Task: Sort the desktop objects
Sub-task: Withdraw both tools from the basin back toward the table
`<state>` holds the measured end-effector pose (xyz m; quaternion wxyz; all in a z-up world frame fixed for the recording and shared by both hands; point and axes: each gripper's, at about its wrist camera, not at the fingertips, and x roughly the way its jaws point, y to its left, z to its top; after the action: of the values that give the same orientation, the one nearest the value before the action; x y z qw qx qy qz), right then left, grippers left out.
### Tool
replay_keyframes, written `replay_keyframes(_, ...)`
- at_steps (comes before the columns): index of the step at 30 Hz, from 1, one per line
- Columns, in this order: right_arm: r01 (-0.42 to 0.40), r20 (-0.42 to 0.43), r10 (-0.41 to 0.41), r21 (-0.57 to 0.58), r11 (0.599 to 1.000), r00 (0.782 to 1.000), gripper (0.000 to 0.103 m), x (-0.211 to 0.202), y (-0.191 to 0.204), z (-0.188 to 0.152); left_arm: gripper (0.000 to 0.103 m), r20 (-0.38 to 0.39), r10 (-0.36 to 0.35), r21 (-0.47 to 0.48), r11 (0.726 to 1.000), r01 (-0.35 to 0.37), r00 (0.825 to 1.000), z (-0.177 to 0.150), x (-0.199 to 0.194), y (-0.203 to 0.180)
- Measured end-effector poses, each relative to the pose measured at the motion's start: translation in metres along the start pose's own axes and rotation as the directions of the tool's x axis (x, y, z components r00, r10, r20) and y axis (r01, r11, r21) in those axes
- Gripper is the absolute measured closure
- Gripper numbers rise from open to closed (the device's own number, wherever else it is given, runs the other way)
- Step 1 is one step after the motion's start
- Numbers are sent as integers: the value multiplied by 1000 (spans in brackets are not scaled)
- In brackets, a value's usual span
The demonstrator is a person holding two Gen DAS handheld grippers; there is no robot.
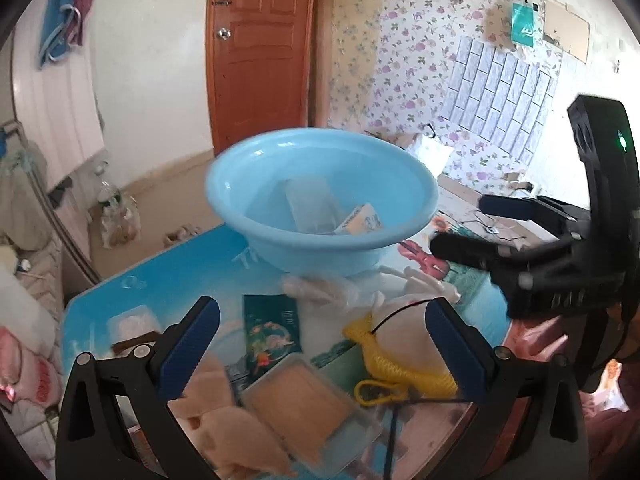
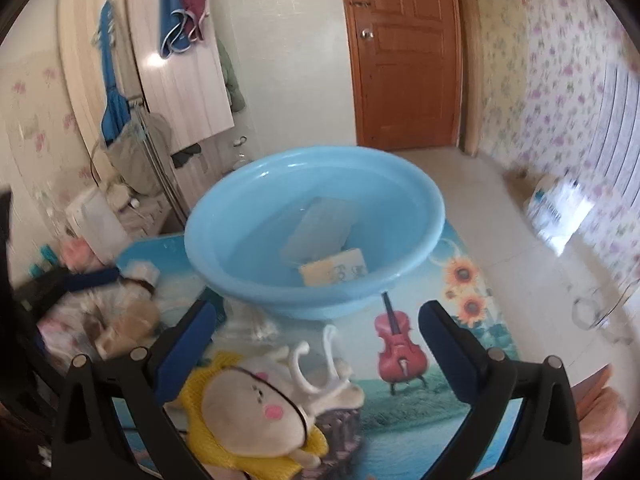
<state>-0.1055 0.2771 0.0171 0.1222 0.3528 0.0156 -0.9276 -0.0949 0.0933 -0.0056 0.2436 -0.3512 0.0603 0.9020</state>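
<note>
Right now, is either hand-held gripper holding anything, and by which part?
Nothing is held. The left hand-held gripper and right hand-held gripper are both open above the clutter, short of the blue basin.

light blue basin (image 2: 240, 240); yellow-trimmed cream plush (image 2: 256, 412); tabletop (image 2: 440, 380) printed with red violin, sunflowers.

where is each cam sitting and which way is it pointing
Left wrist: on the left gripper, looking forward over the cluttered table at the blue basin and door; its own open fingers frame the view, and the right gripper shows at right.
Right wrist: on the right gripper, facing the basin above a plush toy; own open fingers show.
Shared: basin, door, toy.
</note>
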Motion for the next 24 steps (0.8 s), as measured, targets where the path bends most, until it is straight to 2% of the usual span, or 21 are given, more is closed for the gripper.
replay_keyframes(2,-14,0,14,5,1000,1000,0,-5,5,-7,0,3,26,6,1000,-26,1000,-6,-4,1)
replay_keyframes(4,-27,5,27,37,999,1000,0,-8,6,-13,0,0,23,-1,1000,-23,1000,-12,-6,3)
replay_keyframes(8,51,27,-51,-11,999,998,0,-14,13,-24,0,0,-6,2,1000,6,1000,-22,-9,2)
replay_keyframes(10,63,37,-62,-9,998,997,0,-17,14,-29,0,-1,-11,13,1000,11,1000,-29,-11,1)
replay_keyframes(13,45,32,-46,33,998,998,0,-20,9,-36,0,-3,-19,31,999,19,1000,-35,-14,-2)
replay_keyframes(17,22,-22,-20,56,998,1000,3,-14,7,-42,0,-7,-16,25,1000,16,1000,-40,-16,-5)
replay_keyframes(21,50,-10,-50,20,999,999,5,-17,12,-46,0,-2,-3,21,1000,3,1000,-44,-17,-9)
replay_keyframes(24,27,-14,-26,53,998,1000,5,-16,9,-51,0,-8,-8,24,1000,8,1000,-49,-19,-11)
